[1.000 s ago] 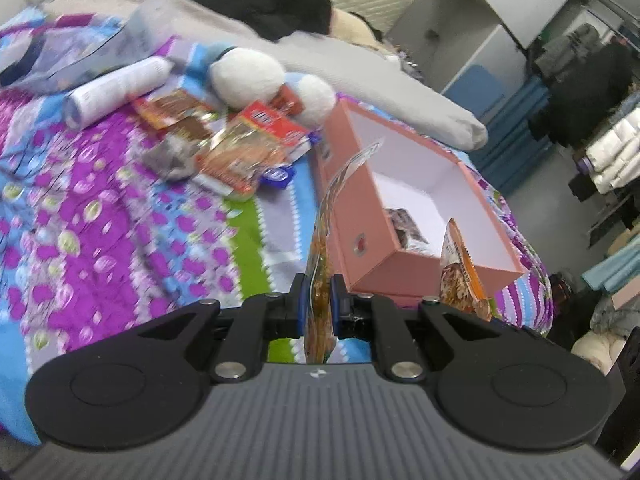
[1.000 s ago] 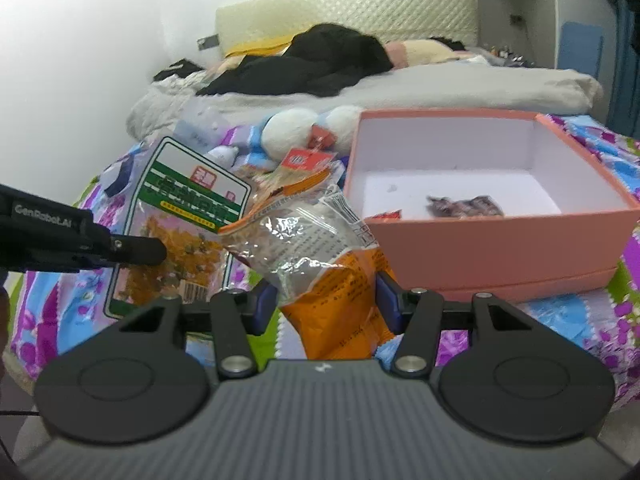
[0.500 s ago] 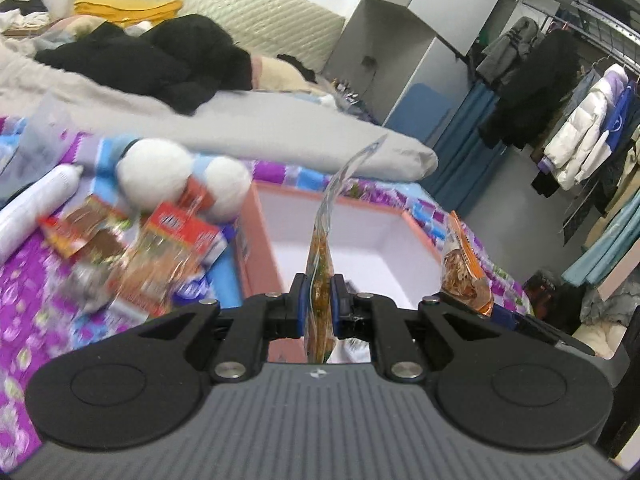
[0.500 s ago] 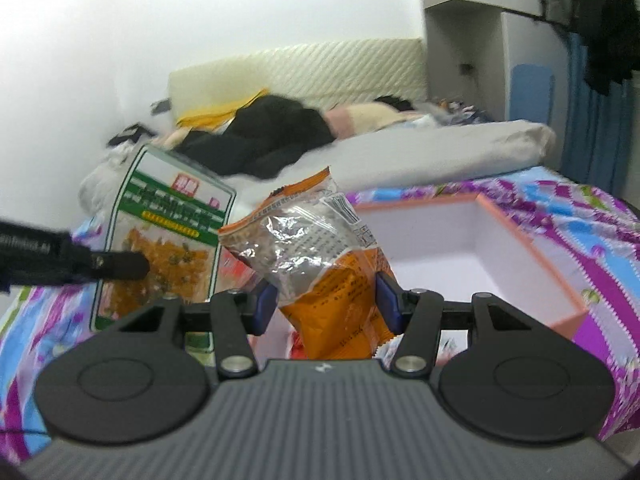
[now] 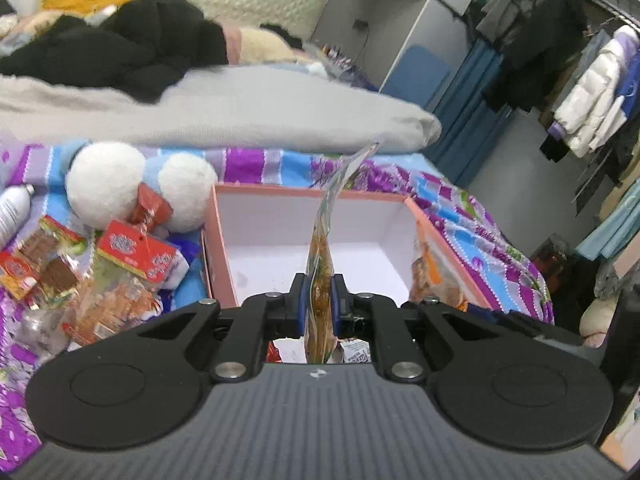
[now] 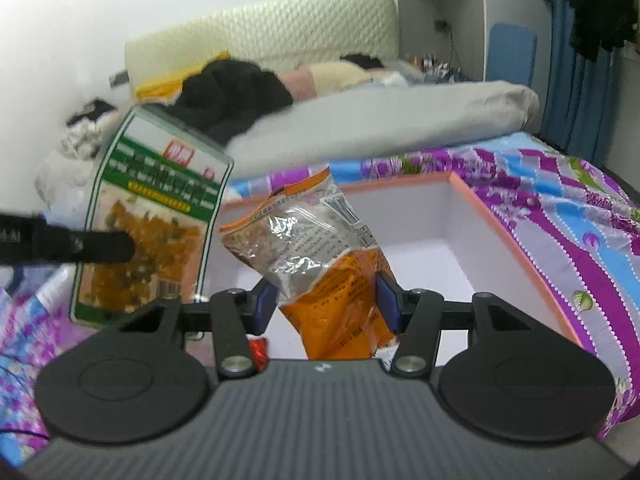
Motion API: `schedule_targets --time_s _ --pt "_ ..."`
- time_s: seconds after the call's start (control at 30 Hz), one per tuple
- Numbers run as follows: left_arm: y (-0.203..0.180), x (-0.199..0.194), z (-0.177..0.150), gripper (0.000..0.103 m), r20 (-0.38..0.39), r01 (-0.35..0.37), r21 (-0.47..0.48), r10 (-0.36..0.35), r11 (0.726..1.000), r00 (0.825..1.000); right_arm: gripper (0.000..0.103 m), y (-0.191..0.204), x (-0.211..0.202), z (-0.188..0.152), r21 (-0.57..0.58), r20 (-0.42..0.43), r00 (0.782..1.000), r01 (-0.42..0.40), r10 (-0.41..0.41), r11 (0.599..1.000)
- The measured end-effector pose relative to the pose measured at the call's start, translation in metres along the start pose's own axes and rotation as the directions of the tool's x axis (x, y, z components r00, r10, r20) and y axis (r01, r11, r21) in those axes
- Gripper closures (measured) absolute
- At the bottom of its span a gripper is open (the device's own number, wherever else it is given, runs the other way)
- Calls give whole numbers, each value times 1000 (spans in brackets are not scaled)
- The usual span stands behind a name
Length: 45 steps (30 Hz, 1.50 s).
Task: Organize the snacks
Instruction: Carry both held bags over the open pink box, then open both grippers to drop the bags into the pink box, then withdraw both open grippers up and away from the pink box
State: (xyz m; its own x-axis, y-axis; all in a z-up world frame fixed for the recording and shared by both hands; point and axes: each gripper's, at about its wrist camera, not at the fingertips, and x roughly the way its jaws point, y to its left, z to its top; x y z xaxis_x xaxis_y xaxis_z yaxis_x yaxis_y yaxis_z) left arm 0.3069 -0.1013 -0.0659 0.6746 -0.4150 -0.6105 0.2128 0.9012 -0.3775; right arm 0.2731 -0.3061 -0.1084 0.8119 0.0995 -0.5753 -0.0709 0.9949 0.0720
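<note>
My left gripper (image 5: 319,306) is shut on a green-and-white snack bag (image 5: 325,248), seen edge-on, held above the open pink box (image 5: 211,240). The same bag shows flat in the right wrist view (image 6: 152,220), pinched by the left gripper's fingers (image 6: 100,246). My right gripper (image 6: 327,304) is shut on an orange and clear snack bag (image 6: 320,248), also above the pink box (image 6: 516,248). That orange bag shows at the box's right wall in the left wrist view (image 5: 430,276). Small packets lie on the box floor under both grippers.
A pile of snack packets (image 5: 100,276) lies on the purple bedspread left of the box, next to a white plush toy (image 5: 140,184) and a white bottle (image 5: 12,212). A grey duvet (image 5: 240,112) and black clothes (image 5: 120,48) lie behind. A clothes rack (image 5: 592,80) stands at the right.
Both grippers have carried their bags forward from in front of the box to above its inside. The views have tilted up, so the headboard and room show more.
</note>
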Motion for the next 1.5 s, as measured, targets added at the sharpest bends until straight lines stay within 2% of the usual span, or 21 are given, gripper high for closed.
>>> schedule_targets --time_s 0.23,0.43,0.5,0.53,0.77,0.97,1.17,1.3,1.5 --pt "9 42 -3 89 -81 -21 -29 18 999 997 47 -10 42 -13 -16 -114 993 6 -8 1000" --pt "9 45 -2 87 -74 -24 12 25 1000 997 46 -13 49 -17 -3 -140 990 8 -8 1000" --pt "11 42 -2 70 -76 -24 -4 23 1000 997 39 -14 47 -16 12 -140 990 7 -5 1000" --pt "12 38 -2 57 -70 -25 -11 24 1000 997 34 -16 46 -16 23 -137 991 5 -2 1000" --pt "6 6 -8 55 -17 -14 27 14 1000 1000 34 -11 25 -16 26 -95 995 -7 9 1000" --pt "0 -38 -15 55 36 -9 40 7 999 999 34 2 -8 -10 24 -25 999 -46 46 999" --pt "-3 -97 -33 55 99 -65 60 59 996 993 34 25 -43 -5 -6 38 993 -111 111 994" --pt "3 -139 -47 55 161 -97 27 92 995 983 34 37 -63 -2 -33 69 988 -136 138 990" --pt "26 -181 -68 55 186 -153 -9 152 988 971 34 61 -89 -5 -74 112 976 -180 188 981"
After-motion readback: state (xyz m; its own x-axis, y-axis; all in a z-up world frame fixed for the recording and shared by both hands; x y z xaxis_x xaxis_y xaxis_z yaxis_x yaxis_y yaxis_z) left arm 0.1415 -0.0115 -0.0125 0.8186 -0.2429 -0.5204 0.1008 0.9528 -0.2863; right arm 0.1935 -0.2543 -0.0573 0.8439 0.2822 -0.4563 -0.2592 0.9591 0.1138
